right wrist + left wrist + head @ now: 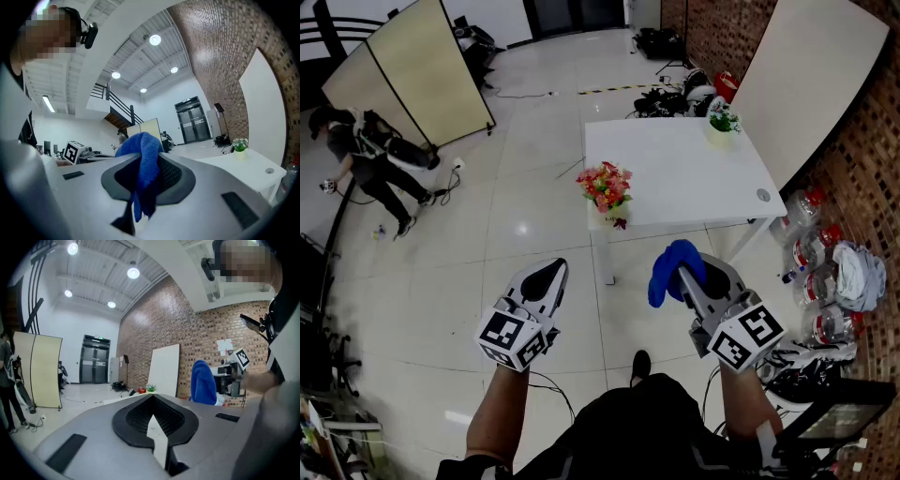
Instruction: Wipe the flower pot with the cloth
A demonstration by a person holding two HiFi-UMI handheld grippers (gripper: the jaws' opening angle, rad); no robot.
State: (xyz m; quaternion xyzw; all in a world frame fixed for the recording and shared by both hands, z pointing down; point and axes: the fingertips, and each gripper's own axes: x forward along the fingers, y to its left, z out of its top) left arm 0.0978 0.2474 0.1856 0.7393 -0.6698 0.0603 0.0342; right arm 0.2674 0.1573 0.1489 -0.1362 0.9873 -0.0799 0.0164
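Observation:
A pot of red and orange flowers (606, 188) stands at the near left corner of the white table (684, 178). A small pale pot with a green plant (723, 122) (240, 147) sits at the table's far right. Both grippers hang over the floor, short of the table. My right gripper (685, 273) (143, 157) is shut on a blue cloth (671, 269) (145, 154) (203, 383), which bunches over its tips. My left gripper (549, 275) (153, 405) is shut, with nothing between its jaws.
A beige folding screen (405, 75) and a person (366, 155) stand far left. A white board (811, 80) leans on the brick wall at right, with bottles and bags (830, 267) below it. Cables and gear (675, 94) lie behind the table.

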